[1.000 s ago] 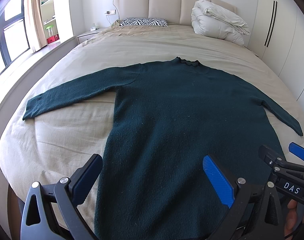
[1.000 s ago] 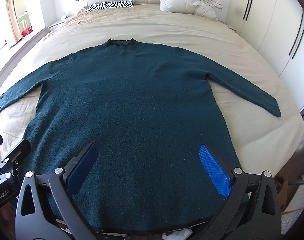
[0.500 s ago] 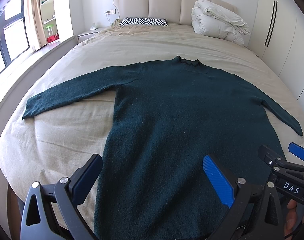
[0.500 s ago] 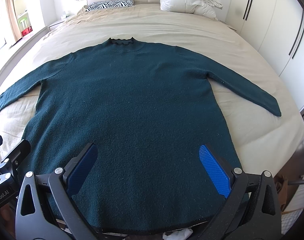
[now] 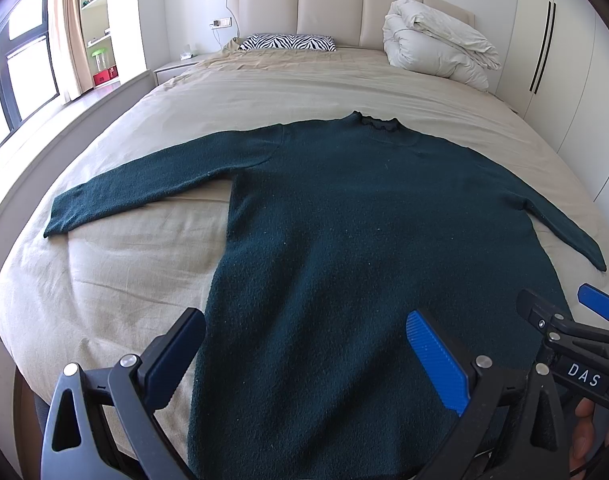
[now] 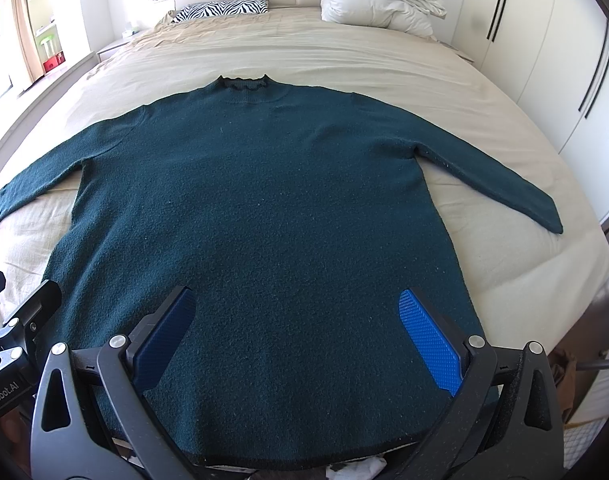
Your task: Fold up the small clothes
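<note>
Left wrist view first: the dark green sweater (image 5: 344,240) was spread flat on the beige bed (image 5: 104,272), collar pointing to the top of the frame and hem running off the bottom edge. The left gripper (image 5: 304,354) sat at the bottom of the frame with its jaws spread wide and nothing between them. Its left finger was over bare sheet just beside the sweater's side edge, and its right finger was over the lower body of the knit. I couldn't tell if either finger actually touched the fabric. One sleeve stretched out to the middle left, the other ran to the right edge. The right gripper (image 5: 560,312) poked in at lower right, over the sweater's other side. A zebra pillow (image 5: 288,43) and a folded white duvet (image 5: 436,52) sat near the headboard at the top.

Right wrist view: same sweater (image 6: 264,220), pretty much centred, both sleeves angled out and down toward the left and right edges. The right gripper (image 6: 296,334) was wide open too, holding nothing, both blue pads over the lower part of the sweater with the hem (image 6: 304,458) just under it at the bottom edge. The left gripper (image 6: 20,308) showed at lower left, near the sweater's left side edge.
</note>
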A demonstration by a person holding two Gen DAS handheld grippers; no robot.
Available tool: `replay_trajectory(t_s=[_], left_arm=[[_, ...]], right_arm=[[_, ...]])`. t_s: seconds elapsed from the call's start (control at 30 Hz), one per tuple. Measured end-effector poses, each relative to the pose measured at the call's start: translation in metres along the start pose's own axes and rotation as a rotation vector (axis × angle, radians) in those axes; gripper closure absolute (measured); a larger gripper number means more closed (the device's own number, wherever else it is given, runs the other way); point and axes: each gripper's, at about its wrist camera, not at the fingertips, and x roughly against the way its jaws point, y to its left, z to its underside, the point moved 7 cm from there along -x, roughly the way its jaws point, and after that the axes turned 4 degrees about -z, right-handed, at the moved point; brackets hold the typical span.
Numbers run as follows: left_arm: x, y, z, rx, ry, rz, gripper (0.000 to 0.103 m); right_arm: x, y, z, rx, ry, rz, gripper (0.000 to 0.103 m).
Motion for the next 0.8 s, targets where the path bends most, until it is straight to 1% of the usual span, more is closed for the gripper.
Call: replay_trajectory(t_s=[0.8], left_arm=[[-0.0013, 0.0004, 0.0038, 0.008, 0.007, 0.005, 0.000]], right_arm=[[0.0011, -0.0005, -0.0027, 0.010, 0.001, 0.002, 0.000]])
